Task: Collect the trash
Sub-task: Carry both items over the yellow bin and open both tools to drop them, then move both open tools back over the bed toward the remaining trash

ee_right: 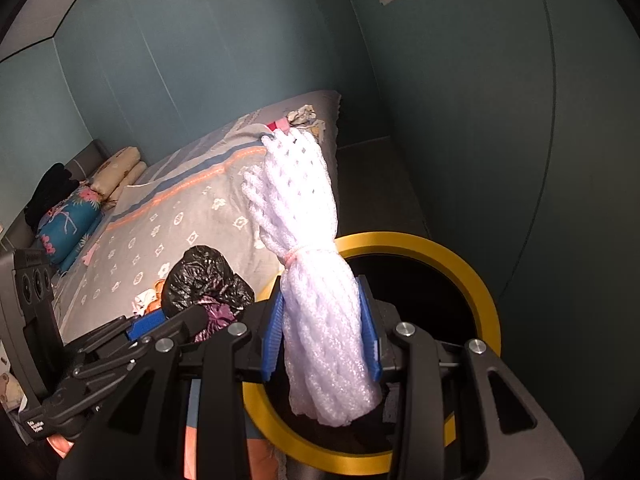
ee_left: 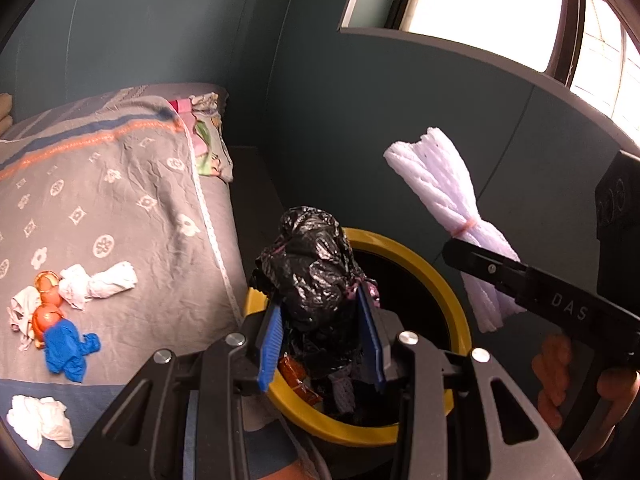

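Trash filled both sets of fingers above a yellow-rimmed bin (ee_left: 456, 280) beside a bed (ee_left: 132, 208). The left gripper (ee_left: 322, 336) had its blue fingers (ee_left: 270, 344) clamped on a crumpled black plastic bag (ee_left: 316, 268), which stood up between the pads over the near-left part of the bin's mouth. The bag's lower end ran down behind the gripper body and could not be followed; a brown wrapper (ee_left: 296, 376) showed just beneath it, though whether it lay inside the bin was unclear.

The right gripper (ee_right: 324, 336) had its fingers (ee_right: 272, 340) pressed against a white foam-net bundle (ee_right: 316, 300) tied near its middle with a pink band (ee_right: 298, 254). The bundle rose upright from between the pads, its lower end hanging over the bin's dark opening. The depth of the bin was lost in shadow, and the near arc of the rim was cut off by the gripper frames.

In the left wrist view, the right gripper's black arm crossed the foam net, and the hand (ee_left: 556, 376) behind it was only partly visible at the frame edge.

On the grey patterned bedcover, well apart from both grippers, lay white crumpled tissues (ee_left: 100, 284), orange wrappers (ee_left: 48, 304), a blue scrap (ee_left: 68, 350) and another white wad (ee_left: 40, 420).
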A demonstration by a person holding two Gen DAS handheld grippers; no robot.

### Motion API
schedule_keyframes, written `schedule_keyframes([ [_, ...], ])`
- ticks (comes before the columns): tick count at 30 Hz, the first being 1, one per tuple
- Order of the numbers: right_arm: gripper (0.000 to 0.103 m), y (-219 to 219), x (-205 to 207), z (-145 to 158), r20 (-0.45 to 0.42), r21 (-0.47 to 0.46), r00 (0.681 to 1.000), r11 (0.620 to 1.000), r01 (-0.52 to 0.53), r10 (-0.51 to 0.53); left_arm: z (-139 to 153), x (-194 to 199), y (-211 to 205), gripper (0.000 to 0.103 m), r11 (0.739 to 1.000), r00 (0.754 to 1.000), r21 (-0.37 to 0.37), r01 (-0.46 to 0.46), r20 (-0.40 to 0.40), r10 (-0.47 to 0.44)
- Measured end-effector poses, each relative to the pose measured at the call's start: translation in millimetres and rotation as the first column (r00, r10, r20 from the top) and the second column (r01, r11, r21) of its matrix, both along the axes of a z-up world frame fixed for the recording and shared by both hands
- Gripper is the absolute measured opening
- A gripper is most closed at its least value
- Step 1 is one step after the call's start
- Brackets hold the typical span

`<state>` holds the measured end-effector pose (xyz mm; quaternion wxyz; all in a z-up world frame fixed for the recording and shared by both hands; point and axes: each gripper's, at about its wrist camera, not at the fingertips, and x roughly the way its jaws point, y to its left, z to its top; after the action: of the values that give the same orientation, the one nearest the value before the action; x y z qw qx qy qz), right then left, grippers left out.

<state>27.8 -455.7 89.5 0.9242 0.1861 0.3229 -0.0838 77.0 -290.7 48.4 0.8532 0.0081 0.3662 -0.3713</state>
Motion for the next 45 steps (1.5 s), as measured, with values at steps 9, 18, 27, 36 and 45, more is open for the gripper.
schedule_keyframes([
  [9, 0.033, -8.9, 15.2, -22.4, -0.028, 0.034, 0.999, 0.999, 0.024, -0.023, -25.3, 6.8, -22.7, 0.033, 0.999, 0.998, 0.023, 0.029, -0.051, -0.028],
  [18, 0.037, -20.9, 18.0, -40.3, -0.042, 0.057, 0.998, 0.997, 0.051, -0.049, -38.7, 12.1, -38.7, 0.034, 0.998, 0.996, 0.028, 0.061, -0.073, -0.059],
  [27, 0.048, -33.9, 13.1, -48.7, -0.037, 0.090, 0.996, 0.992, 0.090, -0.087, -42.1, 15.4, -36.6, 0.056, 0.998, 0.995, 0.011, 0.058, -0.083, -0.057],
  [36, 0.063, -34.1, 5.4, -39.7, -0.010, 0.074, 0.993, 0.990, 0.118, -0.117, -31.6, 17.0, -10.6, 0.081, 1.000, 0.999, 0.010, -0.006, -0.033, 0.006],
  [45, 0.073, -14.5, 8.1, -25.2, 0.018, 0.043, 0.999, 0.998, 0.050, -0.051, -15.9, 23.3, 39.8, 0.089, 0.993, 0.993, -0.004, -0.118, -0.005, 0.118],
])
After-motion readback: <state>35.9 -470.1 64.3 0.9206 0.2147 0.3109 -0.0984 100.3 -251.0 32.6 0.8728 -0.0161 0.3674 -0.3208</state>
